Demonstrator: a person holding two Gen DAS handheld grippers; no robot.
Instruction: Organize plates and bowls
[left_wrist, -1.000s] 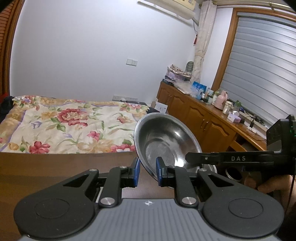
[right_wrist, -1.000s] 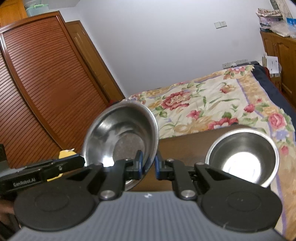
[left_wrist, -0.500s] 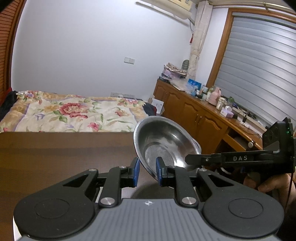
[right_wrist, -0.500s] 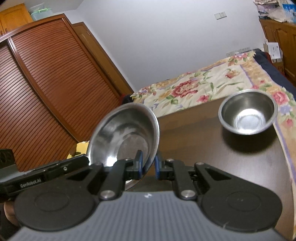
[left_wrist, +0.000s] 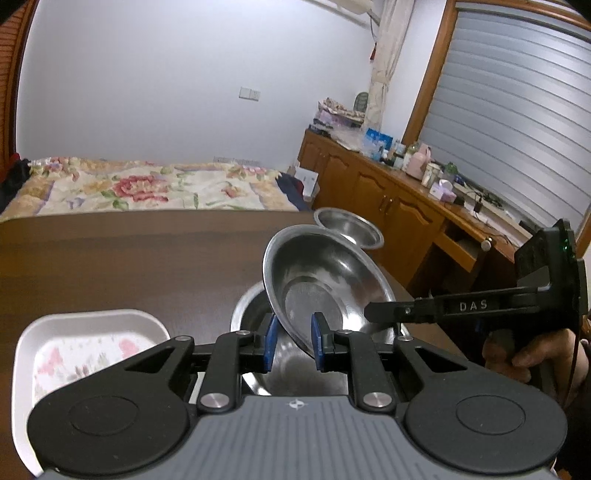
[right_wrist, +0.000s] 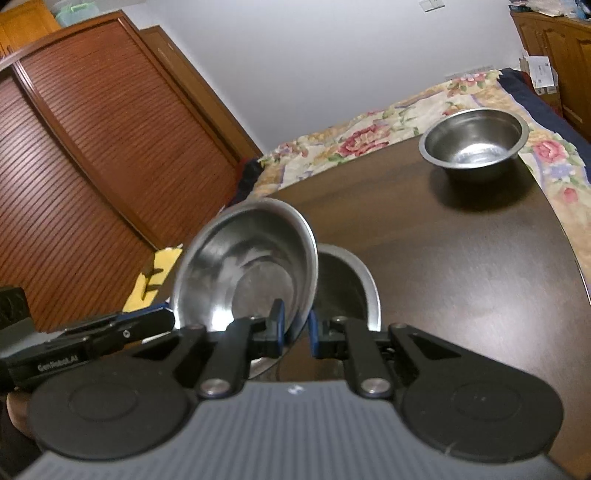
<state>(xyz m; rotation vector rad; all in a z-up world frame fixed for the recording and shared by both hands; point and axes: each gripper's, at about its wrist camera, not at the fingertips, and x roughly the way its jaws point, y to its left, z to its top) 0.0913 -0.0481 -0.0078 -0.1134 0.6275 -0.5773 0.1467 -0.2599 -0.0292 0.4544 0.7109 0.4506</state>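
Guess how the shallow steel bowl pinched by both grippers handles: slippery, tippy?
Shallow steel bowl: probably stiff and light, since thin rim pinches by left gripper and right gripper hold it tilted. Polished metal likely slips; released above the larger steel bowl, it may rock.

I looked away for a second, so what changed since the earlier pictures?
Both grippers brought the held bowl down toward the table, so it now hangs tilted over a larger steel bowl. A white tray has come into view. Unchanged: left gripper and right gripper both clamp its rim; the small bowl stays put.
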